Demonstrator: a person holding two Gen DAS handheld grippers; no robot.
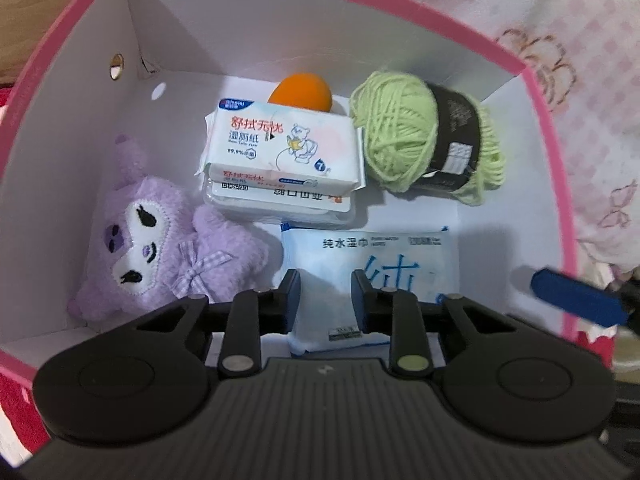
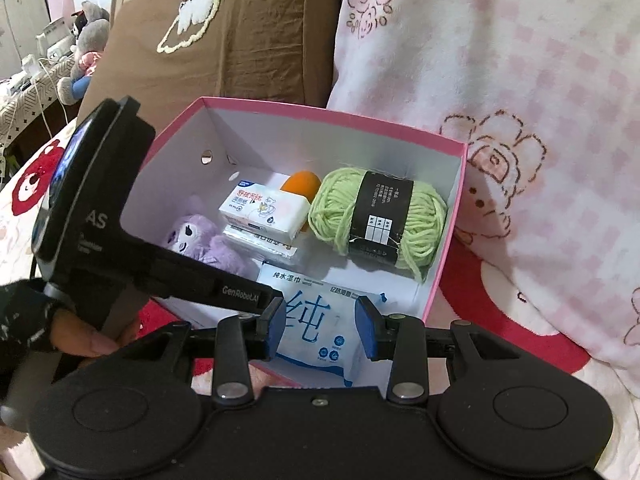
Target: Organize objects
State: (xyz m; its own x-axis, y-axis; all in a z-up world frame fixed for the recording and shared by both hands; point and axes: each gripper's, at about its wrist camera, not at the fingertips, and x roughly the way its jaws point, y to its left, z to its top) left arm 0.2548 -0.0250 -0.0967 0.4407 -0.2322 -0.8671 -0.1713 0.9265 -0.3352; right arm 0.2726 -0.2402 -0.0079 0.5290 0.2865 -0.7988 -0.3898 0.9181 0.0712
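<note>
A pink box (image 1: 532,76) with white inner walls holds a purple plush (image 1: 160,236), two stacked wipe packs (image 1: 280,148), an orange ball (image 1: 300,94), a green yarn skein (image 1: 424,140) and a blue-and-white wipe pack (image 1: 372,264). My left gripper (image 1: 326,296) hangs shut just above that blue-and-white pack, gripping nothing that I can see. In the right wrist view my right gripper (image 2: 322,328) stands open over the box's near edge, above the same pack (image 2: 316,320), nothing pressed between its pads. One of its blue fingers (image 1: 576,296) shows beside the box's right rim.
The box (image 2: 448,264) sits on red-and-white bedding (image 2: 500,336). A brown pillow (image 2: 224,40) and a pink checked blanket (image 2: 500,80) rise behind it. A hand (image 2: 80,336) holds the left tool at the box's left side. Soft toys (image 2: 86,40) sit far left.
</note>
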